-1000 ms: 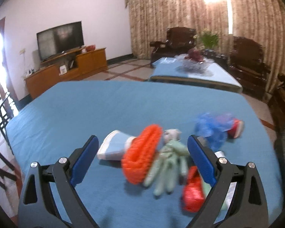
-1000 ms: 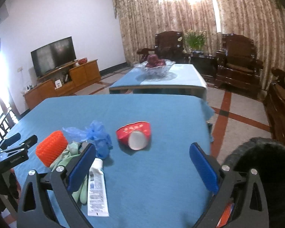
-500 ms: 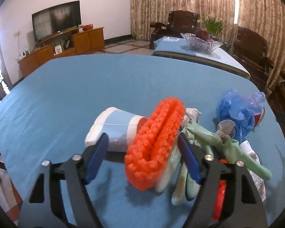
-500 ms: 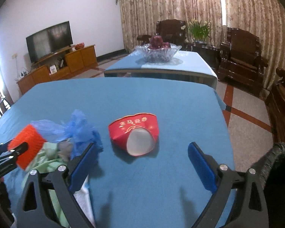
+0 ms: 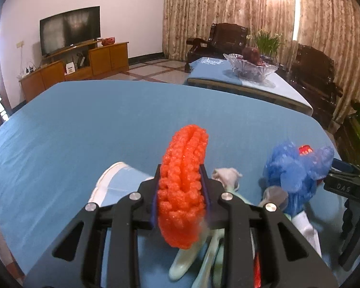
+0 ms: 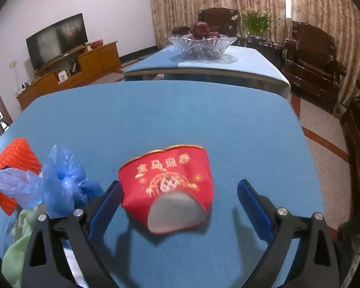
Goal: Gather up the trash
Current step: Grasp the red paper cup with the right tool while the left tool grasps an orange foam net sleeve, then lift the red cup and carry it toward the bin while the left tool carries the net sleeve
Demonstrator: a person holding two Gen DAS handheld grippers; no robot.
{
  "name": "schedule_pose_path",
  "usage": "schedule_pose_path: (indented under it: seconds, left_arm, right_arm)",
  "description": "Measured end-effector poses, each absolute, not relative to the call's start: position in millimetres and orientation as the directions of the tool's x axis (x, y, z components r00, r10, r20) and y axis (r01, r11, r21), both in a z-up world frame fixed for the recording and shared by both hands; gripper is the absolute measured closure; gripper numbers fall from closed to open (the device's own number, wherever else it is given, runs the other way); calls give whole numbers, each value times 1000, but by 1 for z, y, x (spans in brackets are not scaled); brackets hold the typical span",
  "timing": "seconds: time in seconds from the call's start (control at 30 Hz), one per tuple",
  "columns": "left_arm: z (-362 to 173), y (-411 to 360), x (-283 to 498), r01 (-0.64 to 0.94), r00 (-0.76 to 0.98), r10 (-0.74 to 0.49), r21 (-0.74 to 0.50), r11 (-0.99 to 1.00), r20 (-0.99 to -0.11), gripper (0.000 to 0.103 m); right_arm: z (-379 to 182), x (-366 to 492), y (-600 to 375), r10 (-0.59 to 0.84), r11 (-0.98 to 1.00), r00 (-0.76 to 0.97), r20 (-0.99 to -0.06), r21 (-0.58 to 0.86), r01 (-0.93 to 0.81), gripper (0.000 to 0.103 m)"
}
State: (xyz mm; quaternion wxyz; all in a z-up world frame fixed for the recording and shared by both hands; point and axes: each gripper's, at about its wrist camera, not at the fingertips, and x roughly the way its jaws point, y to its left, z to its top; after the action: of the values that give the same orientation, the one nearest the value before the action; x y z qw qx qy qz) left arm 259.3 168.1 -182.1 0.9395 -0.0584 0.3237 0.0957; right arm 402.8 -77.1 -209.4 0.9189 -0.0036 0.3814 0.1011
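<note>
Left wrist: left tool (image 5: 180,192) clamped on orange foam net (image 5: 183,187); right tool (image 6: 180,206) wide apart round red cup (image 6: 170,187).

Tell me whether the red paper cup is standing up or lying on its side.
On its side. The red paper cup lies flattened on the blue tablecloth, grey base facing the open right hand-held gripper.

Left gripper (image 5: 180,199): black skeletal frame, triangular cutouts, silver screws, blue pads. Right gripper (image 6: 178,206): same black frame, silver screws, blue finger pads (image 6: 252,210).
</note>
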Motion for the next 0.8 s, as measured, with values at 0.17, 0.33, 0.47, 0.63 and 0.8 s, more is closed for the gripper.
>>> schedule_pose_path:
  seconds: [0.17,0.33,0.47,0.63,0.8]
  left_arm:
    - [-183,168,265,-225,771,141,-59,973,-621,76]
    - [-181,168,266,-227,772,141,-62,972,-620,76]
    - [-180,167,265,-228,772,139,-67,971,-620,76]
    - [-172,163,260,-213,781,137,-54,976,-609,76]
    - [-162,159,249,-200,795,129,-55,978,-592,76]
  right_arm:
    - [-217,411,-63,184,974,645,-742,48,-223,10]
    - [-219,409,-62,221,965,625,-748,76,-250,26]
    - [-217,402,-63,239,962,627,-742,92,-258,31]
    - [-206,390,-78,250,964,652,-716,122,-235,31]
    - [-193,378,-94,240,969,674,-699,132,-208,31]
